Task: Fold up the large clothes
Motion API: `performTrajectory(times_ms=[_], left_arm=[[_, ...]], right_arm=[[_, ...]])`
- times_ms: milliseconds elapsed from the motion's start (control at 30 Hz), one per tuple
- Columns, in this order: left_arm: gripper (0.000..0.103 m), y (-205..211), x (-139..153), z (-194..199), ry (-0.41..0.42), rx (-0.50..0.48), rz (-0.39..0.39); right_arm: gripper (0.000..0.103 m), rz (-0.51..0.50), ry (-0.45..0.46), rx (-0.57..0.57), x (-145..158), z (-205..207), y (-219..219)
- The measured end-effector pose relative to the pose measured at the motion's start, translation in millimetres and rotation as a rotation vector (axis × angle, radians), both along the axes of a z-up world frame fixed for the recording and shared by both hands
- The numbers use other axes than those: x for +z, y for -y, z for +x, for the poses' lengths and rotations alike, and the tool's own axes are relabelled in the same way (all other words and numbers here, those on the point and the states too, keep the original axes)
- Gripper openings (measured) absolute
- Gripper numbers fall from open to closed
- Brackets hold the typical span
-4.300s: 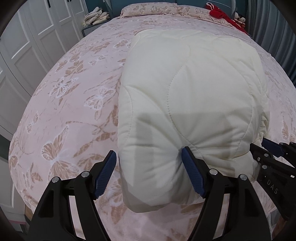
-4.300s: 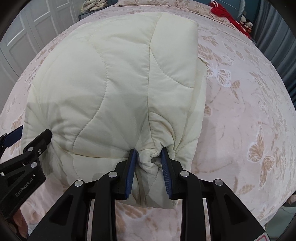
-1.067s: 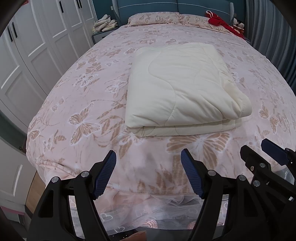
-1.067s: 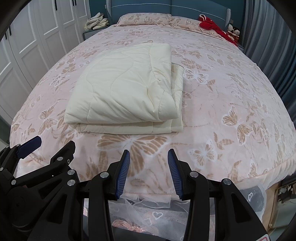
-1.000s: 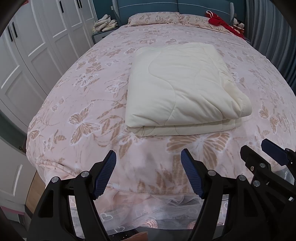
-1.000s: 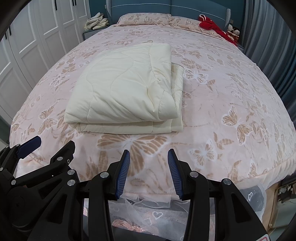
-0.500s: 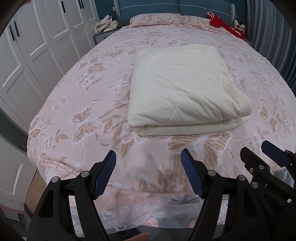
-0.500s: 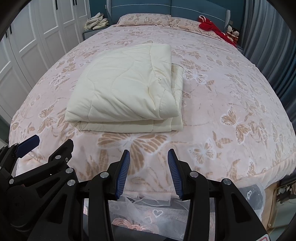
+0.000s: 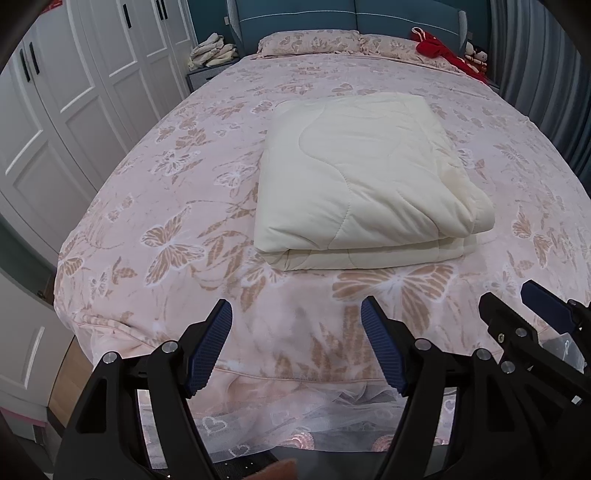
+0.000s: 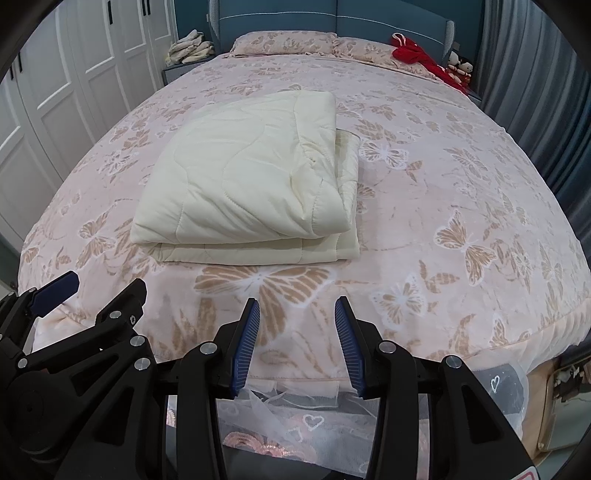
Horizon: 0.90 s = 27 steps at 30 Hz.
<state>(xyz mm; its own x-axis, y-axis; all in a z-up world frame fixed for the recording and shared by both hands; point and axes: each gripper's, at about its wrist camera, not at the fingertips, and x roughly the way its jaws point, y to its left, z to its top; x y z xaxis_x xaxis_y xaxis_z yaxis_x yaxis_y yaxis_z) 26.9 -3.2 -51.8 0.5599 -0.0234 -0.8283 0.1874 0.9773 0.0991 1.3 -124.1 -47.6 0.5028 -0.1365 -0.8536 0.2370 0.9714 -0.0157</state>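
**Bedroom With Teal Headboard and White Wardrobes**

A wide bed point(image 9: 155, 206) under a pink butterfly-print bedspread fills the room, its teal padded headboard point(image 9: 332, 14) at 12 o'clock. White panelled wardrobe doors point(image 9: 74, 92) with dark handles line the wall from 9 to 11 o'clock. Grey-blue curtains point(image 10: 535, 74) hang at 2 o'clock. A nightstand point(image 10: 175, 72) stands at 11 o'clock, beside the headboard. Wood flooring point(image 9: 61, 384) shows at 8 o'clock.

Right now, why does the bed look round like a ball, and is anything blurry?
Left wrist view: the fisheye lens bends the bed into a dome, and its corners go black. Right wrist view: same bulge. The cream quilt looks sharp, with soft shadow at its near edge and no glare.
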Motion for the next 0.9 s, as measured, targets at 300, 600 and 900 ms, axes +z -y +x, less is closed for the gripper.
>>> performTrajectory(times_ms=[300, 600, 900], left_arm=[[0.07, 3.2, -0.5, -1.3, 0.002, -0.004, 0.009], [0.07, 1.3, -4.2, 1.0, -0.021, 0.005, -0.01], [0.07, 3.1, -0.8, -0.8, 0.012, 0.001, 0.01]], right_arm=[[0.043, 0.003, -0.003, -0.008, -0.2, -0.1, 0.5], [0.043, 0.004, -0.003, -0.007, -0.1, 0.0, 1.4], [0.043, -0.005, -0.003, -0.008, -2.1, 0.1, -1.1]])
